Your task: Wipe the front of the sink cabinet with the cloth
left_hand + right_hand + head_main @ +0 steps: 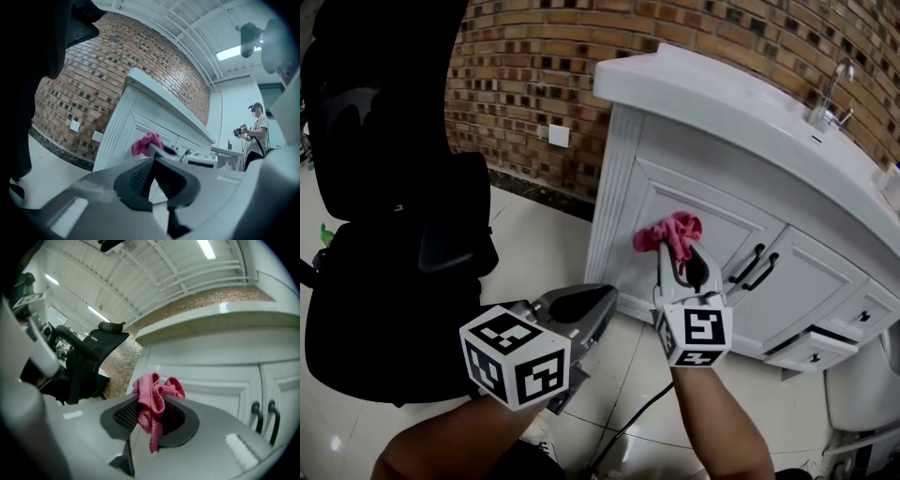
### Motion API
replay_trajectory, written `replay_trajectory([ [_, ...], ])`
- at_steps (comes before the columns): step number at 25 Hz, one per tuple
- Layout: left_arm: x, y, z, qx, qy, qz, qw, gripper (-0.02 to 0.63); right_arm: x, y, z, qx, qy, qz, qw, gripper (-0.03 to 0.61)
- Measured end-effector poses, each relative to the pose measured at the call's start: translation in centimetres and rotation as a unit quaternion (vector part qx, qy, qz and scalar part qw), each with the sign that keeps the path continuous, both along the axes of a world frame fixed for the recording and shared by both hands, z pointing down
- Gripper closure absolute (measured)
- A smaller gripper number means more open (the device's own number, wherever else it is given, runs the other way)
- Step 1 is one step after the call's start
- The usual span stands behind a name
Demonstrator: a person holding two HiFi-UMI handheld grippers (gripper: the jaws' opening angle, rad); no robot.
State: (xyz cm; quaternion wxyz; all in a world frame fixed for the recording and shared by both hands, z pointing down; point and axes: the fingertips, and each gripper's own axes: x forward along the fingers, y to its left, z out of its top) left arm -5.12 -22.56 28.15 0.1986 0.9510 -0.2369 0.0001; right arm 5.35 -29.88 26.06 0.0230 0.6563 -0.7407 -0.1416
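The white sink cabinet (703, 202) stands against a brick wall, its panelled doors facing me. A bunched pink cloth (668, 234) is pinched in my right gripper (680, 258), right at the left door panel; whether it touches the panel I cannot tell. In the right gripper view the pink cloth (152, 401) hangs between the shut jaws in front of the cabinet door (211, 390). My left gripper (598, 309) hovers lower left, short of the cabinet, jaws together and holding nothing. From the left gripper view the cloth (146, 143) shows ahead against the cabinet (126, 131).
A black office chair (389, 216) stands close on the left. Black door handles (755, 267) sit on the cabinet's middle; a drawer (811, 349) at lower right is pulled partly out. A tap (830, 94) rises from the basin top. A person (255, 133) stands far off.
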Motion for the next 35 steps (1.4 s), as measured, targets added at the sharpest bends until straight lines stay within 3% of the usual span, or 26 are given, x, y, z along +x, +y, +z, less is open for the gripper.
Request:
replay_trajectory([
  [4, 0.0, 0.2, -0.2, 0.002, 0.006, 0.003, 1.0000, 0.609, -0.5, -1.8, -7.1, 0.043, 0.022, 0.019, 0.999, 0.479],
  [8, -0.6, 0.2, -0.5, 0.000, 0.011, 0.003, 0.9999, 0.609, -0.6, -3.3, -9.0, 0.048, 0.004, 0.045, 0.998, 0.472],
  [15, -1.2, 0.1, -0.6, -0.002, 0.014, 0.006, 0.9999, 0.609, -0.3, -3.1, -7.6, 0.061, 0.006, 0.076, 0.995, 0.472],
  [35, -1.4, -0.1, -0.1, -0.011, 0.013, 0.005, 0.9998, 0.609, 0.2, -4.0, 1.8, 0.007, -0.001, 0.096, 0.995, 0.476],
])
